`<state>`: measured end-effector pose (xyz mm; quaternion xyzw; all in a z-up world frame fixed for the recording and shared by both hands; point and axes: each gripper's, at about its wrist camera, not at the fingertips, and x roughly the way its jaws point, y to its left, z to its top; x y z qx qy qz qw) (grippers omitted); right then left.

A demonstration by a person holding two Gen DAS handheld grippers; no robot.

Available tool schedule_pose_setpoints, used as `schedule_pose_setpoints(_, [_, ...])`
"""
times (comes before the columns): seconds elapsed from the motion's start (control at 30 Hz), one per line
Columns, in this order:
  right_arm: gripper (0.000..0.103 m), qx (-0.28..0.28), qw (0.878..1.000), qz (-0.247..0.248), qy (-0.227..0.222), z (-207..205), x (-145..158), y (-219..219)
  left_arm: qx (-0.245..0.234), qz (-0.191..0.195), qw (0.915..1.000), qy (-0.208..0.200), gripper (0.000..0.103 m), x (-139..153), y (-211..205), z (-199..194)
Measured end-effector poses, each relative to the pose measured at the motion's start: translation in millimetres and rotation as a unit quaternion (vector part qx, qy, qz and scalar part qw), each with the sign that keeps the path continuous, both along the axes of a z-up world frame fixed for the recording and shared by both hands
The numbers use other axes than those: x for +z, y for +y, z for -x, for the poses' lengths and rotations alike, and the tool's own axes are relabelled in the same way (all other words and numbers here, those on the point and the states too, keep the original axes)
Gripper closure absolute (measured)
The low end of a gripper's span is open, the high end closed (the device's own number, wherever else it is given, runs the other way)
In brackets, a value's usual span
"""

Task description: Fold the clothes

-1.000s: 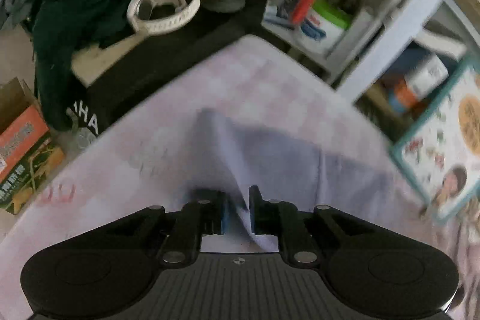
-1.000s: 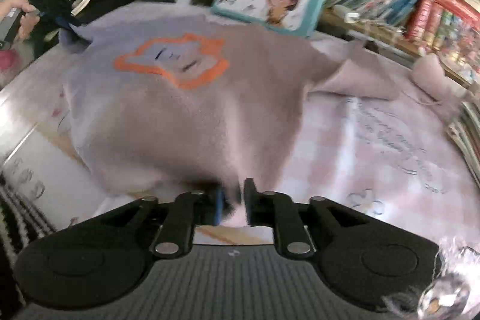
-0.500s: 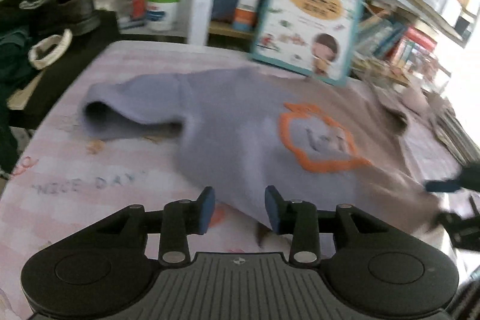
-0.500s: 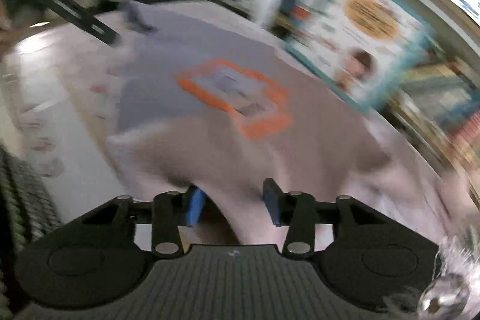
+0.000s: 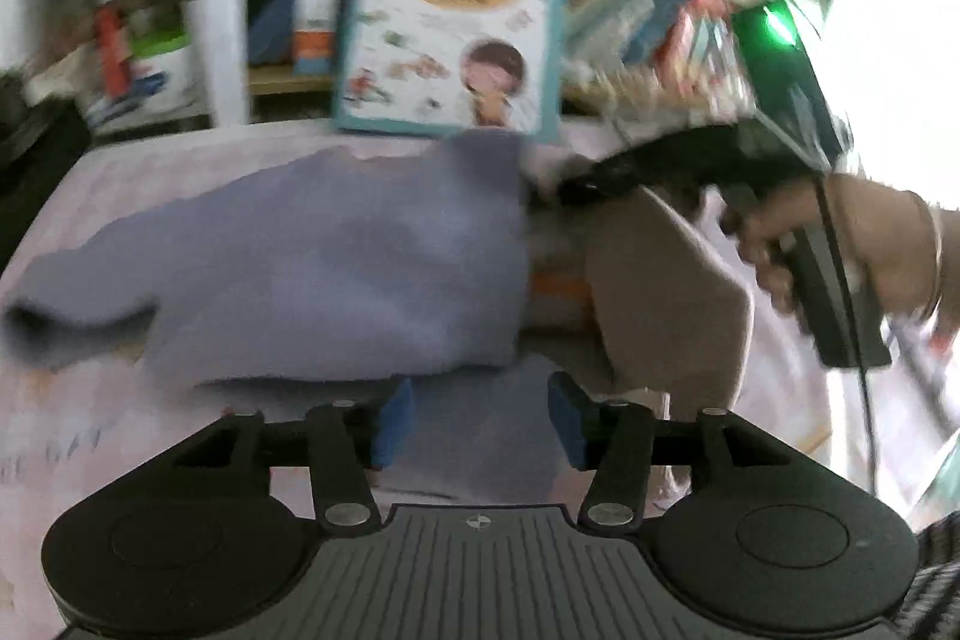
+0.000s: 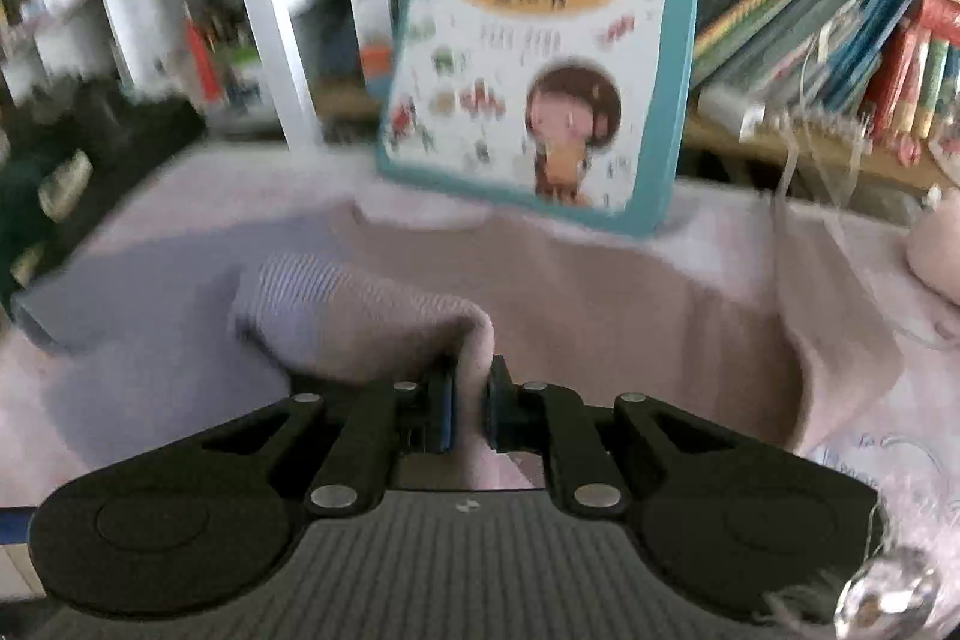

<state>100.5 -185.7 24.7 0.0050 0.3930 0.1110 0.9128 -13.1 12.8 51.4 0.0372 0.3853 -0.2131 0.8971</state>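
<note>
A lilac-grey sweater (image 5: 336,280) lies on the pink checked tablecloth (image 5: 108,436), its left side folded over the middle so the orange print (image 5: 555,289) shows only as a strip. My left gripper (image 5: 477,421) is open and empty just above the sweater's near hem. My right gripper (image 6: 471,409) is shut on a ribbed edge of the sweater (image 6: 384,316) and holds it lifted over the body; it also shows in the left wrist view (image 5: 606,178), in a hand.
A teal picture book (image 6: 540,52) leans on the shelf behind the table. Bookshelves (image 6: 840,40) with books and bottles fill the back. A pink cloth (image 6: 936,250) lies at the far right. Dark clutter (image 6: 54,172) stands left of the table.
My left gripper opened wider and is off the sweater. My right gripper closed on the sweater's edge and carried it over towards the book. The left side now lies folded across the print.
</note>
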Motion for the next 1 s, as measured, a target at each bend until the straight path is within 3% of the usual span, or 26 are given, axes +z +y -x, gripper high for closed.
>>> schedule_pose_setpoints(0.07, [0.086, -0.010, 1.000, 0.010, 0.023, -4.1, -11.7, -2.0, -0.013, -0.049, 0.9987, -0.003, 0.049, -8.9, -24.2, -12.2])
schedule_pose_setpoints(0.13, [0.075, -0.025, 0.999, 0.007, 0.038, 4.5, -19.9, -9.5, -0.005, -0.090, 0.9959, -0.010, 0.049, -17.9, -42.5, -25.0])
schedule_pose_setpoints(0.27, [0.066, -0.038, 0.999, -0.023, 0.029, 38.7, -14.9, -21.5, 0.026, -0.161, 0.9859, -0.037, 0.050, -33.1, -68.1, -45.4])
schedule_pose_setpoints(0.3, [0.064, -0.036, 0.999, -0.024, 0.023, 48.6, -12.5, -22.4, 0.036, -0.165, 0.9848, -0.040, 0.057, -36.7, -71.1, -49.5])
schedule_pose_setpoints(0.33, [0.064, -0.031, 0.999, -0.023, 0.017, 58.3, -10.7, -22.3, 0.044, -0.166, 0.9842, -0.042, 0.074, -39.4, -72.5, -52.5])
schedule_pose_setpoints(0.4, [0.065, -0.021, 1.000, -0.006, 0.009, 74.6, -10.0, -21.0, 0.052, -0.167, 0.9839, -0.035, 0.099, -42.2, -70.6, -56.0])
schedule_pose_setpoints(0.43, [0.067, -0.016, 1.000, 0.010, 0.006, 81.9, -11.0, -19.6, 0.057, -0.161, 0.9850, -0.028, 0.103, -41.4, -66.7, -56.4])
schedule_pose_setpoints(0.57, [0.068, -0.015, 0.999, 0.050, 0.001, 93.8, -16.3, -19.8, 0.098, -0.087, 0.9912, -0.019, 0.103, -12.8, -20.7, -34.0])
schedule_pose_setpoints(0.67, [0.068, -0.018, 0.999, 0.041, 0.005, 96.6, -18.0, -25.6, 0.121, -0.006, 0.9921, -0.033, 0.103, 16.4, 28.5, -5.7])
schedule_pose_setpoints(0.73, [0.067, -0.014, 1.000, 0.028, 0.002, 100.1, -16.6, -26.3, 0.120, 0.035, 0.9921, -0.015, 0.103, 23.0, 43.3, -0.3])
schedule_pose_setpoints(0.83, [0.065, -0.013, 1.000, 0.015, 0.009, 102.7, -18.8, -24.2, 0.092, 0.006, 0.9956, 0.013, 0.097, 11.8, 19.5, -7.3])
schedule_pose_setpoints(1.0, [0.063, -0.020, 0.999, 0.017, 0.028, 98.9, -26.5, -21.7, 0.024, -0.087, 0.9959, 0.008, 0.093, -24.5, -49.9, -23.6])
